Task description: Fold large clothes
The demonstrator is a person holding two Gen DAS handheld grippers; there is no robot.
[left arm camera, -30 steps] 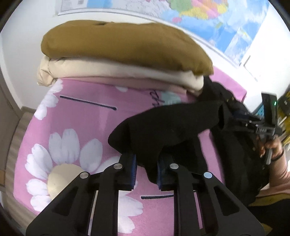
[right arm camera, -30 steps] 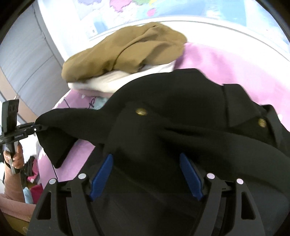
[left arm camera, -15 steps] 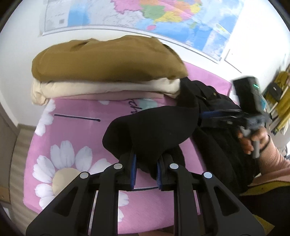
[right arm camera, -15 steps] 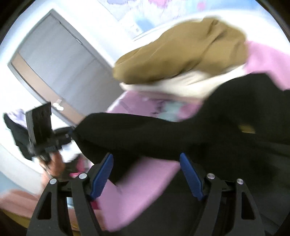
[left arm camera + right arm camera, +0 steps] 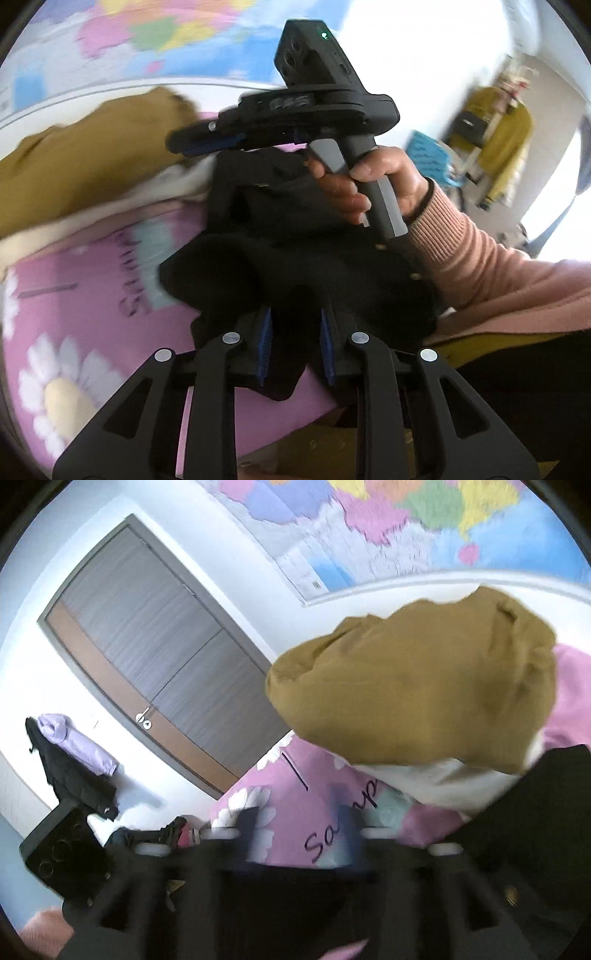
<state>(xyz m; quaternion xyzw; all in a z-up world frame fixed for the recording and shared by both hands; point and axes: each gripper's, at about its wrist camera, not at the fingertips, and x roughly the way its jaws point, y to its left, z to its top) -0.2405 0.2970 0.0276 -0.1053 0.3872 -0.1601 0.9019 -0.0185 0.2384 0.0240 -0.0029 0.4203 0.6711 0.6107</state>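
Observation:
A black coat with gold buttons (image 5: 325, 243) lies bunched on the pink flowered bedsheet (image 5: 96, 310). My left gripper (image 5: 295, 347) is shut on a fold of the coat near the bed's front edge. My right gripper (image 5: 207, 142) is lifted above the coat in the left wrist view, held by a hand in a pink sleeve; its jaws look open and empty. In the right wrist view the right gripper (image 5: 295, 830) is blurred, with the coat (image 5: 535, 812) at the right.
A stack of folded clothes, mustard (image 5: 417, 690) on cream (image 5: 443, 782), sits at the back of the bed under a wall map (image 5: 406, 520). A grey door (image 5: 155, 657) and hanging clothes (image 5: 74, 753) are to the left. A yellow coat (image 5: 506, 125) hangs at the right.
My right gripper has risen off the coat and swung up and left, now empty above the bed. My left gripper has carried its fold of the coat to the right, over the garment.

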